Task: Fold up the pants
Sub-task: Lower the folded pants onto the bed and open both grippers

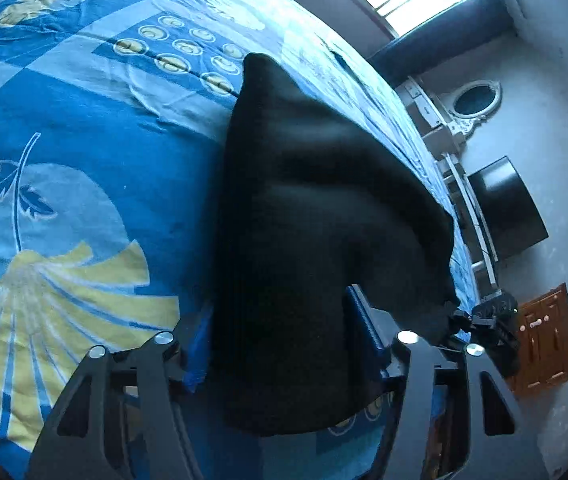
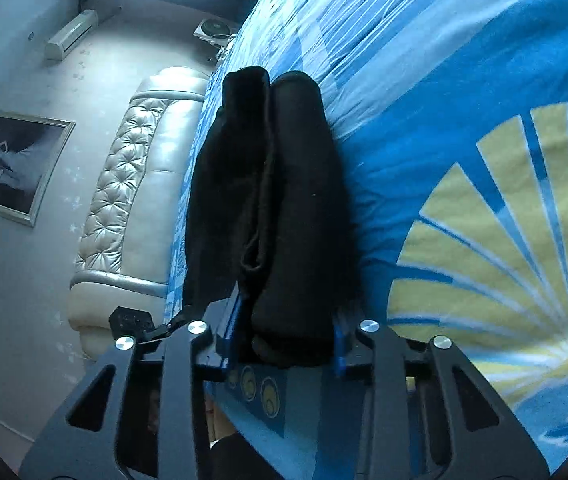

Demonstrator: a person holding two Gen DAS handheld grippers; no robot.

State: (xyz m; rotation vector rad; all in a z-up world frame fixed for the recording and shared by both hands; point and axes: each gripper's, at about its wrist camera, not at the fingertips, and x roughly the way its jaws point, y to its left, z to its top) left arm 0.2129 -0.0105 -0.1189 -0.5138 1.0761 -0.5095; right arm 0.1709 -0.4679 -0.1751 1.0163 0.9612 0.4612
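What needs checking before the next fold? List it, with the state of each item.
1. Right gripper clamped on the pants: ok, pads press both sides of the bundle.
2. Left gripper clamped on the pants: cannot tell, cloth lies between the fingers but contact is dark.
3. Legs stacked evenly: ok, two layers lie side by side.
4. Pants fully on the bed: cannot tell, one edge nears the side.
5. Bedspread flat ahead: ok.

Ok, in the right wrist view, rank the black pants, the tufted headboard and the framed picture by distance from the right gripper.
1. Black pants: between the jaws of the right gripper.
2. Tufted headboard: to the left, past the bed's edge.
3. Framed picture: far left, on the wall.
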